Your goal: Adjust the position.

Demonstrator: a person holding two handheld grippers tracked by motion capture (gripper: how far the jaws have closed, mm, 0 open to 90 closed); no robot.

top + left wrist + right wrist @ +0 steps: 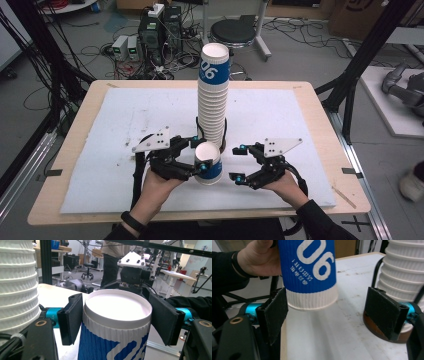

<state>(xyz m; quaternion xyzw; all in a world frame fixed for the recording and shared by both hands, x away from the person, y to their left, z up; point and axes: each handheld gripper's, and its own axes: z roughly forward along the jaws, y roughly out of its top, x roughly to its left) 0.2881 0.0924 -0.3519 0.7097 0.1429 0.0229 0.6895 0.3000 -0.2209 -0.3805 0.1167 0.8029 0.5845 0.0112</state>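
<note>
A tall stack of white paper cups (212, 95), the top one printed blue, stands at the middle of the white board (125, 120). Just in front of it my left gripper (199, 154) is shut on a single blue and white cup (208, 162). In the left gripper view both pads (72, 317) press the cup (117, 322) just under its rim. The right gripper view shows that cup (309, 270) hanging a little above the board, beside the stack (404, 270). My right gripper (236, 162) is open to the right of the cup, with nothing between its jaws (329, 312).
The white board lies on a wooden table (320, 115). A brown ring (374, 327) surrounds the stack's foot. Black frame posts (350, 90) stand at the table's sides. Computers, cables and a stool (232, 32) are on the floor beyond the far edge.
</note>
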